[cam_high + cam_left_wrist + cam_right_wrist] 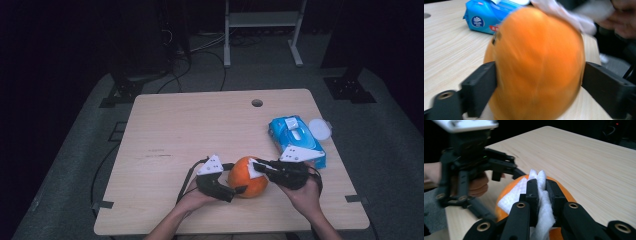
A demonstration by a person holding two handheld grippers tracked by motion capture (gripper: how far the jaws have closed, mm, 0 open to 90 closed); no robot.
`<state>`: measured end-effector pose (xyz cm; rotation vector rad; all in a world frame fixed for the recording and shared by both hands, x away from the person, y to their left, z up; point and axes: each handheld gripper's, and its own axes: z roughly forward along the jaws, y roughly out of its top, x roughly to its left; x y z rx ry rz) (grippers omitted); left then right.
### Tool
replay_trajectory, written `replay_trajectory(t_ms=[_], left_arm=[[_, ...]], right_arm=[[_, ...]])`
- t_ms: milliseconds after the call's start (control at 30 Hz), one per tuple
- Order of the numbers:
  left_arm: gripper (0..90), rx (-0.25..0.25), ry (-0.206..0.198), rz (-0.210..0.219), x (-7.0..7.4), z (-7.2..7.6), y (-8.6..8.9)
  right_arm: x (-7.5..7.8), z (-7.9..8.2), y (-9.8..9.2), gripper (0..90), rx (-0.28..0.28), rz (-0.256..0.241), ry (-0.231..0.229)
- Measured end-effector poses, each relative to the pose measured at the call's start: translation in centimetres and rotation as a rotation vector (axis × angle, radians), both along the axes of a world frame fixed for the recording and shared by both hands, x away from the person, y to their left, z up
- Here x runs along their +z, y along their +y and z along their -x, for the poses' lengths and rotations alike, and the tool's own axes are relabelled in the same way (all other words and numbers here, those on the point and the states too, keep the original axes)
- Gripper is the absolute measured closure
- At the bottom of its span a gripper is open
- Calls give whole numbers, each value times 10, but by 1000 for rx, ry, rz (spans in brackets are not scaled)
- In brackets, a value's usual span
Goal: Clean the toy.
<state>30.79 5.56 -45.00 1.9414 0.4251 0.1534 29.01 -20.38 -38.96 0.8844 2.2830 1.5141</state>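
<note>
High view: a person sits at a wooden table (200, 125) with 2 hand-held grippers meeting over an orange (247, 177) near the front edge, a little right of centre.
Left gripper (235, 190): its 2 jaws press against opposite sides of the orange (536, 65), holding it steady on the table; the left gripper view is blurred, so the exact contact is soft but the fruit sits between both jaws.
Right gripper (256, 166): jaws closed tight on a folded white wipe (541, 195), which lies pressed on the top of the orange (506, 195).
Wipe on fruit: a flat part of it spreads over the peel toward the left gripper (506, 170).
Nearby: a blue pack of wipes (296, 140) lies just behind the right hand, with a round white lid (320, 129) beside it near the table's right edge.
Step in hand: judged to be wiping the orange's skin while the other claw braces it.
Next move: likely calls for dragging the wipe across unwiped peel with light pressure, keeping the pinch firm, and perhaps turning the fruit so a fresh side faces up.
</note>
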Motion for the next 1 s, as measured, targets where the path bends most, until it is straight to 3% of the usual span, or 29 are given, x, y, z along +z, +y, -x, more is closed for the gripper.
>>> replay_trajectory(t_ms=[100, 133, 233, 300, 333, 533, 600, 700, 767, 867, 933, 1000], left_arm=[[104, 2, -10, -20, -4, -1, -5], [138, 5, -18, -28, -2, -1, -5], [285, 25, -20, 4, 1, 0, 0], [313, 24, -8, 2, 4, -2, 2], [320, 26, 1, 7, 5, -2, 3], [332, 30, 30, 46, 8, -2, 6], [335, 14, 21, 46, 14, 0, 5], [339, 2, 8, 51, 22, 3, 9], [339, -1, 16, 42, 25, 2, 12], [339, 5, 34, 10, 21, 0, 14], [340, 2, 39, 2, 19, 0, 12], [337, 3, 33, -10, 18, 1, 9]], right_arm=[[0, 1, 1, 805, 2, -14, 17], [1, 3, 4, 805, 7, -10, 14], [5, 8, 13, 805, 48, -16, -3], [8, 11, 19, 805, 62, 6, -24], [9, 13, 20, 806, 54, 26, -38], [6, 4, 3, 807, -15, -3, -20], [8, 6, 4, 807, -10, -30, 0], [15, 12, 9, 806, 13, -34, -30], [18, 12, 9, 807, 18, -43, -32], [8, 6, 6, 807, -1, -13, -10], [1, 2, 4, 807, 2, -51, 37], [4, 4, 7, 807, -2, -38, 24]])
